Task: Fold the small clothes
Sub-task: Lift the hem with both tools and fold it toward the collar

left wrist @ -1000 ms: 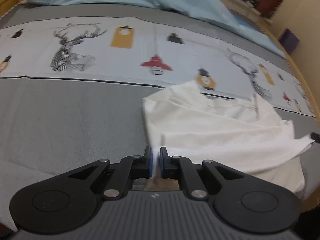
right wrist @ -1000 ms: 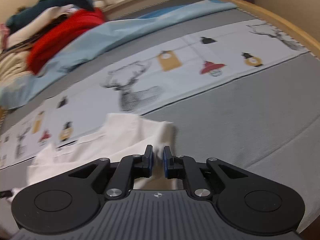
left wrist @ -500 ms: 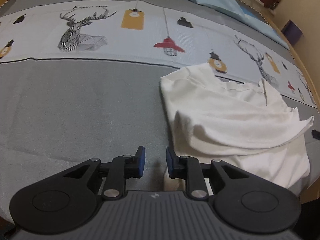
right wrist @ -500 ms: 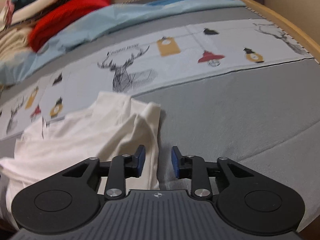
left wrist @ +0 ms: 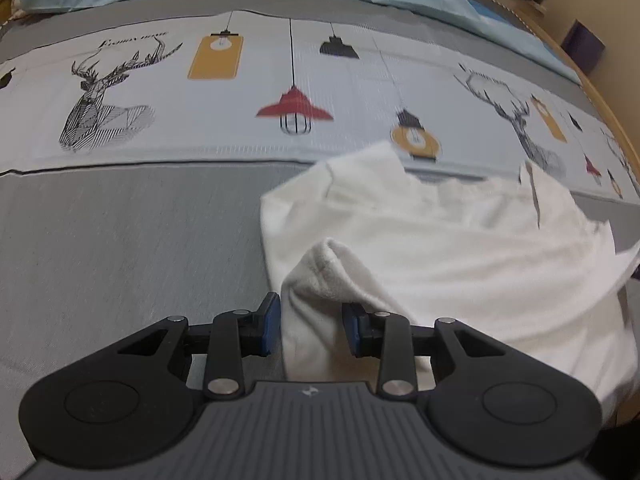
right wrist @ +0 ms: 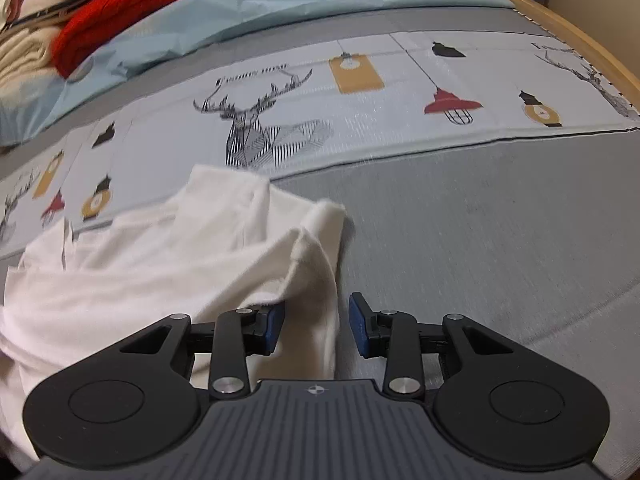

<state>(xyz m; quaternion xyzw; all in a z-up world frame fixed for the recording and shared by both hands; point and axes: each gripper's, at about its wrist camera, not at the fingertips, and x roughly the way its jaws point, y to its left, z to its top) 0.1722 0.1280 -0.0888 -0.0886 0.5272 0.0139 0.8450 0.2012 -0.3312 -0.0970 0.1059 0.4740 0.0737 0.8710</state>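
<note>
My left tool (left wrist: 311,330) is spread wide, its blue pads (left wrist: 269,322) on either side of a raised fold of the white shirt (left wrist: 460,264) without pinching it. The near left edge of the shirt runs down between the pads. My right tool (right wrist: 316,329) is likewise spread, with the shirt's (right wrist: 160,264) near right edge hanging between its pads (right wrist: 359,330); the left pad touches or nearly touches the cloth, the right pad stands apart over bare bedding. The shirt lies crumpled on the grey bed cover (left wrist: 120,240), its far edge reaching onto a pale band (left wrist: 240,120) printed with deer and hanging lamps. Beyond that band lies a light blue sheet (right wrist: 248,8), and at the far left of the right view, a red garment (right wrist: 132,20) sits on a pile of clothes.
</note>
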